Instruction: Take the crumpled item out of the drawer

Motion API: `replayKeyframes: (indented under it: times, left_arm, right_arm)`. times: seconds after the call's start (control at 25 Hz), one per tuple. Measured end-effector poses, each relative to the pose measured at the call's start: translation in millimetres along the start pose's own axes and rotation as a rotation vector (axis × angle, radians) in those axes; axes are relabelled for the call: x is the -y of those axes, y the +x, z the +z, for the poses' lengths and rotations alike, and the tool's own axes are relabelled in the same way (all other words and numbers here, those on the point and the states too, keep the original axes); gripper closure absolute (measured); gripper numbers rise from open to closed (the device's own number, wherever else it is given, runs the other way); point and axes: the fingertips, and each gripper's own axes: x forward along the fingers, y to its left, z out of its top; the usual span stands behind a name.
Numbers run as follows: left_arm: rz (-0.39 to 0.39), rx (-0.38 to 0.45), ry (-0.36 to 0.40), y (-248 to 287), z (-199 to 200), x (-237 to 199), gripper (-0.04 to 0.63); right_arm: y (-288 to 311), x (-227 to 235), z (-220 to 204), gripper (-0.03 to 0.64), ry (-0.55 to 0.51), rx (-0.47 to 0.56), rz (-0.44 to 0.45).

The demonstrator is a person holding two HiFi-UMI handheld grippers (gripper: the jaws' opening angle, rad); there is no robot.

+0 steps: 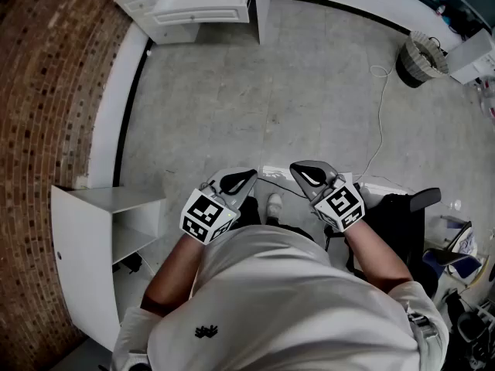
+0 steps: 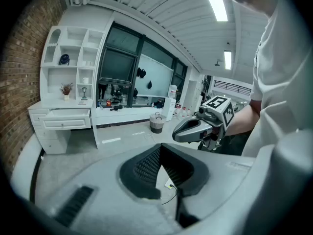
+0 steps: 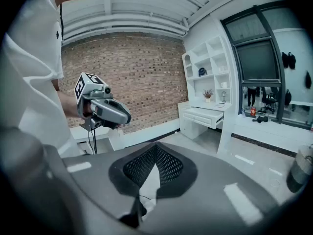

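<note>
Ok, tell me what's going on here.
A person stands on the grey floor with a gripper in each hand, held close to the body. The left gripper and the right gripper are both shut, with nothing between their jaws. The drawer of the white desk stands pulled open across the room, by the brick wall, far from both grippers. Nothing crumpled can be made out in it from here.

Bright ceiling strip lights (image 2: 217, 4), fisheye-bent edges, dark corners, blurred foreground.
</note>
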Motion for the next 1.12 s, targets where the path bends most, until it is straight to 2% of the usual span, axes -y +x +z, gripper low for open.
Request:
replayKeyframes:
  times: [0.36,0.56,0.76,0.88,1.12]
  left_arm:
    - [-0.018,0.051,-0.018,20,29,-49,0.589]
    - [-0.024,0.079,-0.026,17,52,-93,0.589]
    - [-0.019,0.087,-0.029,12,66,-137,0.589]
    - [-0.013,0.093,-0.029,10,71,-165,0.589]
    - [0.000,0.089,-0.052,11,78,-218,0.589]
  right_arm:
    - [30,48,28,0.605,-0.027,-0.011,-0.015]
    - [66,79,63,0.603,-0.007,0.011,-0.016]
    - [105,109,96,0.461,-0.036,-0.002,-0.016]
    - [128,129,113,0.427,-0.043,-0.004,-0.032]
    - [171,171,147,0.423,-0.060,0.004,-0.050]
